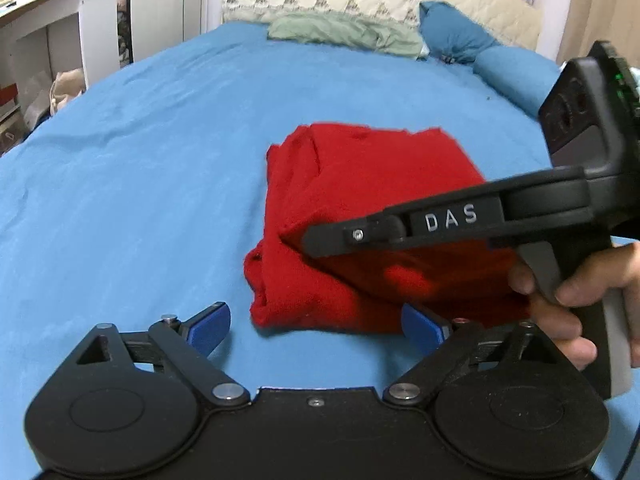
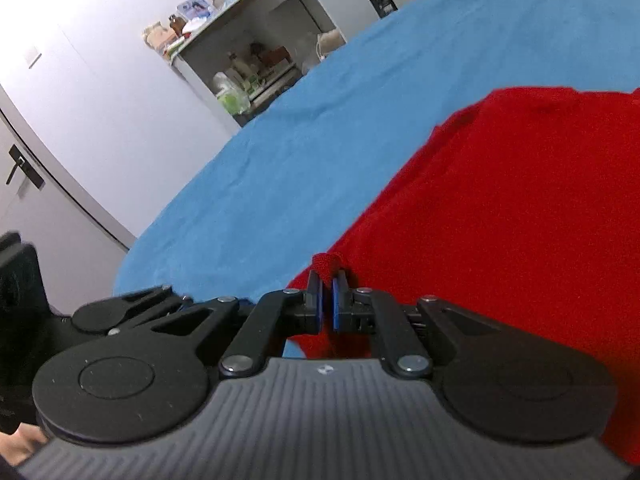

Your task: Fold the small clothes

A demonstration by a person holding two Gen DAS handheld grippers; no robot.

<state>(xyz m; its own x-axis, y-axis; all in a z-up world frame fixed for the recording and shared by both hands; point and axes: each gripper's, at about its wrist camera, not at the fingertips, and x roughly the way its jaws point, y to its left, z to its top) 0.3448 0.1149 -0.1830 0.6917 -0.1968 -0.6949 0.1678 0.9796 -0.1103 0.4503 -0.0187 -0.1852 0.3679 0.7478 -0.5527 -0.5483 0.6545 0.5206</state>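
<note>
The left tongs (image 1: 316,326) stood wide apart, empty, at the near edge of the one red garment (image 1: 360,184) lying partly folded on the bed (image 1: 140,140). The right tongs (image 2: 327,292) pinched its edge. A fold seemed underway; next, that edge likely needed carrying across.

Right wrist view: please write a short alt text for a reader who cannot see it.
The right gripper is shut on a pinch of a red garment that lies on a blue bedsheet. Behind the bed stands a white shelf unit with small items against a pale wall.
</note>
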